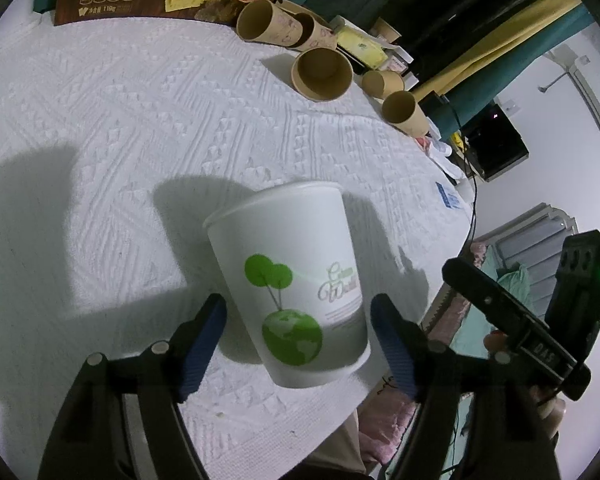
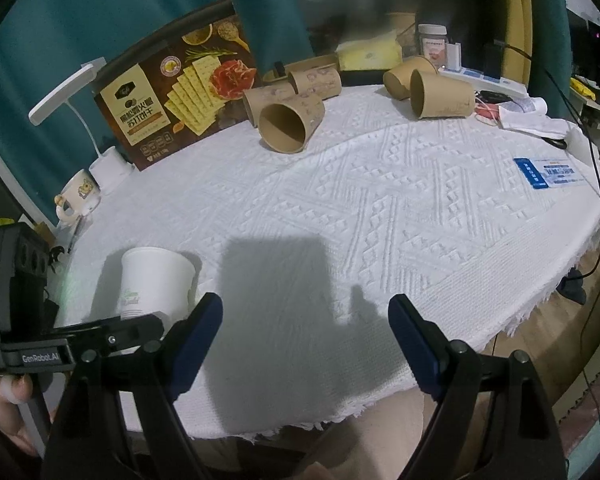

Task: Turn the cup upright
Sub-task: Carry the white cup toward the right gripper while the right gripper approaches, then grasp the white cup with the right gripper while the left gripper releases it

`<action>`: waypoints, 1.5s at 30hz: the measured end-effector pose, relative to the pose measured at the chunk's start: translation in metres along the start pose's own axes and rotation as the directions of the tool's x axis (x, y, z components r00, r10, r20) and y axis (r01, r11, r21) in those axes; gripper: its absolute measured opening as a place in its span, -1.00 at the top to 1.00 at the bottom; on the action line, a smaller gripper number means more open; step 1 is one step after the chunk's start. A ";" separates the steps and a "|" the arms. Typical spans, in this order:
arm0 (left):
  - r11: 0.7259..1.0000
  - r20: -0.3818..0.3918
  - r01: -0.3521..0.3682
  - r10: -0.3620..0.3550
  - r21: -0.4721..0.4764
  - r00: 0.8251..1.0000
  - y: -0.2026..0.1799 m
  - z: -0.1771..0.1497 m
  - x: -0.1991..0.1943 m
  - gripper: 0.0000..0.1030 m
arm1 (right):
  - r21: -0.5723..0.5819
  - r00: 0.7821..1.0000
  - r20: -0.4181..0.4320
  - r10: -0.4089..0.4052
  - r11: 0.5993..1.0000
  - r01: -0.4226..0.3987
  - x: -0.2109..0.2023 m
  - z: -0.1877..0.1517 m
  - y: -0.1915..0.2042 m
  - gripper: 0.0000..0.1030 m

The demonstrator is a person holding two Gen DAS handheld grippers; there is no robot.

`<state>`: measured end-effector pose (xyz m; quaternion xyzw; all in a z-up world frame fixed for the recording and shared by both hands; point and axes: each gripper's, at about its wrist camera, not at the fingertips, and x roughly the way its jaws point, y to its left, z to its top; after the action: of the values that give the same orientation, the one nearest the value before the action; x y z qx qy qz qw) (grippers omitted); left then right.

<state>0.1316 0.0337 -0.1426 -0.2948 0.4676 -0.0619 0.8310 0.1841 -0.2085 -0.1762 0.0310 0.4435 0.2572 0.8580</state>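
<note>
White woven cloth (image 2: 380, 208) with a raised zigzag pattern covers the table. At its far edge leans a brown cracker box (image 2: 172, 92), and brown paper cups (image 2: 288, 124) lie on their sides. Near the front edge the white paper cup (image 1: 288, 284) stands upright, rim up, between the left tongs (image 1: 296, 344), whose blue pads are spread and not touching it. Right tongs (image 2: 306, 344) are spread over bare cloth.

we see open cloth (image 2: 380, 220) mid-table; brown cups (image 2: 288, 124) and a box (image 2: 168, 92) crowd the far edge, a white cup (image 2: 156, 284) stands near-left
</note>
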 end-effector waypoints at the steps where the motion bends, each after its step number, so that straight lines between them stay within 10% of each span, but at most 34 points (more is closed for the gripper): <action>1: 1.000 0.002 0.004 -0.004 -0.001 1.000 0.000 0.000 -0.001 -0.46 | -0.001 1.000 0.000 0.000 1.000 0.000 0.000 0.000 0.001 -0.62; 11: 0.999 0.043 0.044 -0.044 0.005 0.998 -0.002 -0.003 -0.022 -0.47 | -0.065 0.998 0.019 -0.055 0.996 0.056 -0.001 0.010 0.015 -0.62; 19: 0.989 0.287 -0.126 0.099 0.074 0.953 0.013 -0.010 -0.106 -0.49 | -0.222 1.000 -0.031 0.002 0.975 -0.009 0.005 0.039 0.055 -0.62; 27: 0.971 0.369 -0.238 0.231 -0.028 0.900 0.070 -0.022 -0.143 -0.49 | -0.276 0.950 -0.276 0.148 0.934 -0.226 0.049 0.053 0.112 -0.62; 38: 0.973 0.366 -0.219 0.231 -0.073 0.901 0.098 -0.034 -0.148 -0.49 | -0.204 0.846 -0.514 0.144 0.937 -0.284 0.111 0.050 0.122 -0.62; 45: 0.975 0.357 -0.208 0.223 -0.080 0.907 0.100 -0.031 -0.142 -0.49 | -0.246 0.838 -0.530 0.128 0.923 -0.297 0.120 0.047 0.132 -0.36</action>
<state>0.0104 0.1554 -0.1043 -0.2642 0.3367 0.0951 0.8987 0.2233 -0.0297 -0.2004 -0.1262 0.5985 0.4191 0.6710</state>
